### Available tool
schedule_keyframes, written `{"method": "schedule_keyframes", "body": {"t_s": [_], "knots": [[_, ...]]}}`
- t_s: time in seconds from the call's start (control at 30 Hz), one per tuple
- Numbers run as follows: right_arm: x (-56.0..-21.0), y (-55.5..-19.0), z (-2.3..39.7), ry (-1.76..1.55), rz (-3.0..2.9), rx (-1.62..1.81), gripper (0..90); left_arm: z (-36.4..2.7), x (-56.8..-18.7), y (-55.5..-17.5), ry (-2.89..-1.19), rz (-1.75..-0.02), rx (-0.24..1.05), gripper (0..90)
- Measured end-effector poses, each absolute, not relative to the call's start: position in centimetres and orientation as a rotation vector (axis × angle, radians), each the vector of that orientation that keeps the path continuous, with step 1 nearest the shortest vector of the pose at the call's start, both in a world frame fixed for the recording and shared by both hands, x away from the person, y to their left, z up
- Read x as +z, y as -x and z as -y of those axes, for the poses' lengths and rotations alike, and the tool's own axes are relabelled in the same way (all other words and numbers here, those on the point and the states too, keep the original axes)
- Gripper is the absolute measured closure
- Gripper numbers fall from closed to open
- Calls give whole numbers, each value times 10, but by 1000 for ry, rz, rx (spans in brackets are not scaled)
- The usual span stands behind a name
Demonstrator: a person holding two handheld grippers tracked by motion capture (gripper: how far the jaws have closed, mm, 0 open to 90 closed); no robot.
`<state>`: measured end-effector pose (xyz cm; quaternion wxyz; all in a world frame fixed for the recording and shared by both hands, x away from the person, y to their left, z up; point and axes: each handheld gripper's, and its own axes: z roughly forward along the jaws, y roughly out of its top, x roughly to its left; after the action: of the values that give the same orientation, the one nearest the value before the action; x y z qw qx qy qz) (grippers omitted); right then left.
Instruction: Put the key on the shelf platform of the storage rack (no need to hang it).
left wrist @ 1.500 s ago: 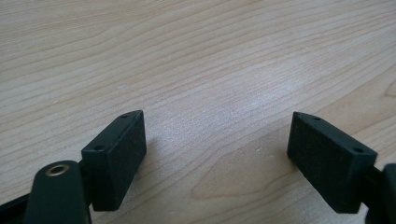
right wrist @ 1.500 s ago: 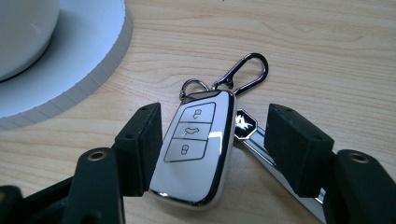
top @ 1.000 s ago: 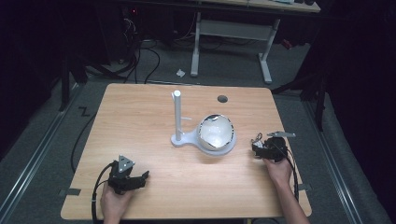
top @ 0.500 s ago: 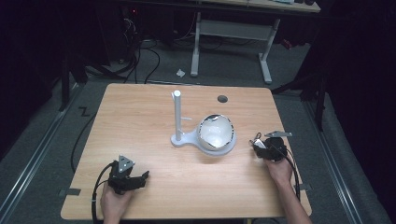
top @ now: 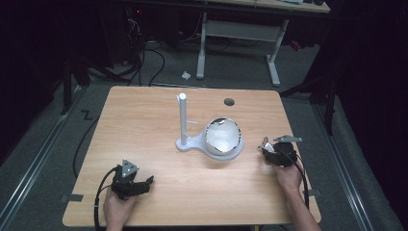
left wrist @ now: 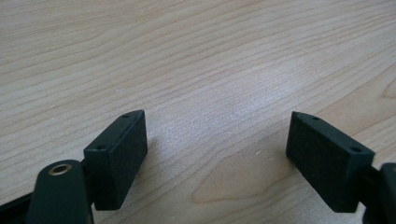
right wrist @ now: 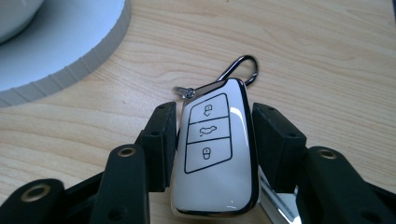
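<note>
Car key fob (right wrist: 215,149) — clamped between right hand-held gripper (right wrist: 215,140) jaws, on table (right wrist: 327,56)

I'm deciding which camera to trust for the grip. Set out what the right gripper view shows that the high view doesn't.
Right gripper view: a white car key with three button icons and a metal ring, the black jaws closed against its sides.

High view: the left gripper, jaws open, and a white stand with a bowl.

Both: the right gripper on the wooden table.
</note>
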<state>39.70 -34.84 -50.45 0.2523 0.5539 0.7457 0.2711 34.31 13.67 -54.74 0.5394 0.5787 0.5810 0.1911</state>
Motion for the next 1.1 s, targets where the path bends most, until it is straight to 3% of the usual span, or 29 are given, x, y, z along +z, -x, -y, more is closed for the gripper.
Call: {"method": "schedule_keyframes", "body": {"t_s": [0.33, 1.1], "knots": [[-480, -386, 359, -1496, -2008, 825, 526, -138, -547, -344, -1371, -1385, 452, 219], [-413, -358, 336, -1282, -2035, 1098, 529, -137, -548, -344, -1366, -1389, 473, 236]]}}
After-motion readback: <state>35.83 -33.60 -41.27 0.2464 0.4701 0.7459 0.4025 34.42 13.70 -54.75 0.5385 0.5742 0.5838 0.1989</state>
